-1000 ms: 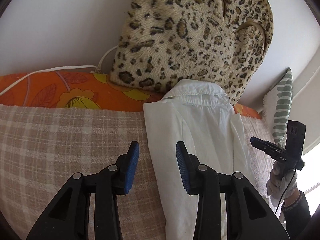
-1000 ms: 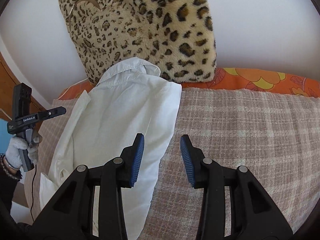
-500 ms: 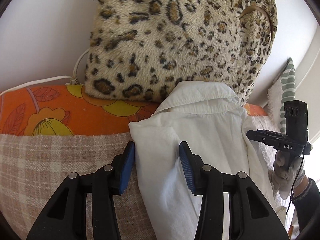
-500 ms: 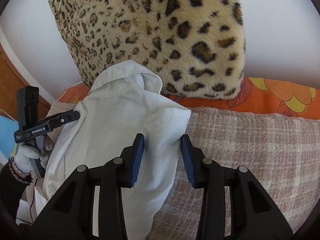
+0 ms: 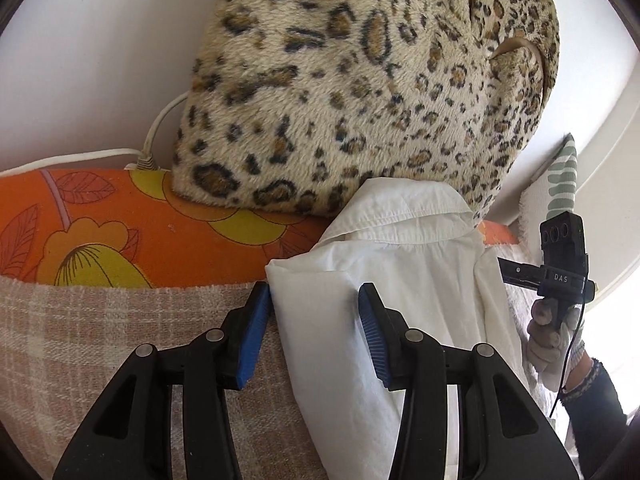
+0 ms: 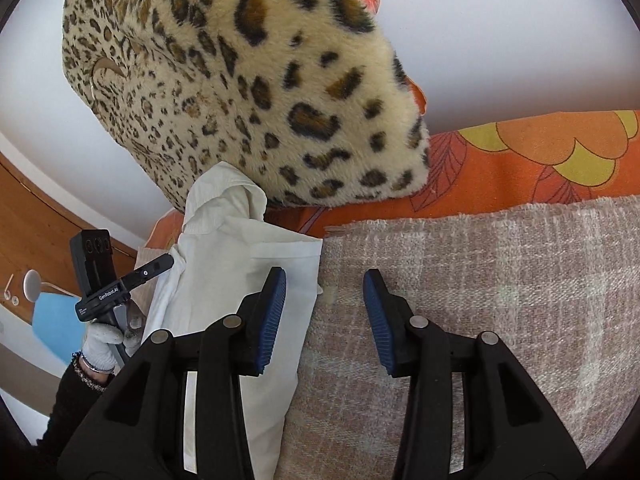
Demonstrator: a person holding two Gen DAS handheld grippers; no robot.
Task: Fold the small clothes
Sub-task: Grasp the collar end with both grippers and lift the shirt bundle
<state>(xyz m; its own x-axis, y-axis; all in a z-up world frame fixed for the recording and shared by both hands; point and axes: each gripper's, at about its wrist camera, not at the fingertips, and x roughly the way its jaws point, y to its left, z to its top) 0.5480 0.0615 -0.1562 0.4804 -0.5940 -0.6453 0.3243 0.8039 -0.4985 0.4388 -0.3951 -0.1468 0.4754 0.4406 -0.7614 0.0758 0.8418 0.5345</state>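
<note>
My left gripper (image 5: 314,330) stands released, straddling the white shirt's (image 5: 404,276) folded corner. My right gripper (image 6: 325,318) is opening over the shirt's edge on the plaid blanket (image 6: 500,264), gripping nothing.

Bright, soft daylight fills both fisheye views (blown-out glare at the left-wrist view's right edge), edges bowed, corners vignetted black.

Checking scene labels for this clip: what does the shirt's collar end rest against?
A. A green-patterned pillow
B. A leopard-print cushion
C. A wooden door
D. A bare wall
B: the white shirt lies on the plaid blanket with its collar up against the leopard-print cushion; the green-patterned pillow stands apart at the side.
</note>
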